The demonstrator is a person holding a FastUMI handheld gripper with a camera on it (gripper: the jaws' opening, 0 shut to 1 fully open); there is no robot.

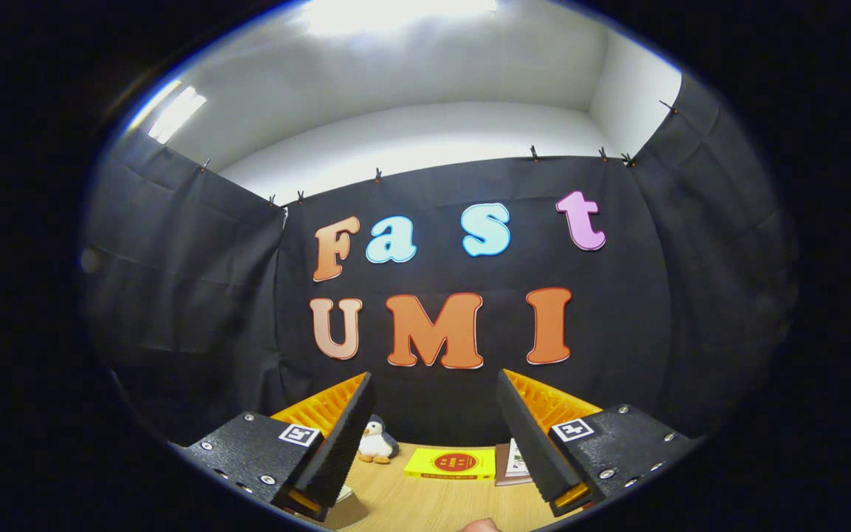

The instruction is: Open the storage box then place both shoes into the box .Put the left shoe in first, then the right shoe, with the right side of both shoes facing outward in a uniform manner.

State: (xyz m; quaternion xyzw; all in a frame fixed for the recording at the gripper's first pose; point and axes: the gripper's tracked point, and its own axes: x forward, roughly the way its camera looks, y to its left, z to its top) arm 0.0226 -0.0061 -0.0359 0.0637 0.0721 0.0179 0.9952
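**A:** How do the tongs [436,436] stand?

**B:** Spread wide, with nothing between the fingers. They are raised and aimed at the black cloth wall [455,399] of the booth, above the wooden tabletop [433,502].

**A:** Where are the storage box and the shoes relative to them?

**B:** I cannot tell. What lies near the tongs is something else: a yellow book [451,463] flat on the tabletop, ahead of the fingers and in the gap between them.

**A:** Anything beside the yellow book?

**B:** A small penguin plush toy [377,441] sits to its left, close to the left finger. Another book [512,463] lies just to its right, partly hidden behind the right finger. Both are near the cloth wall, as the yellow book is.
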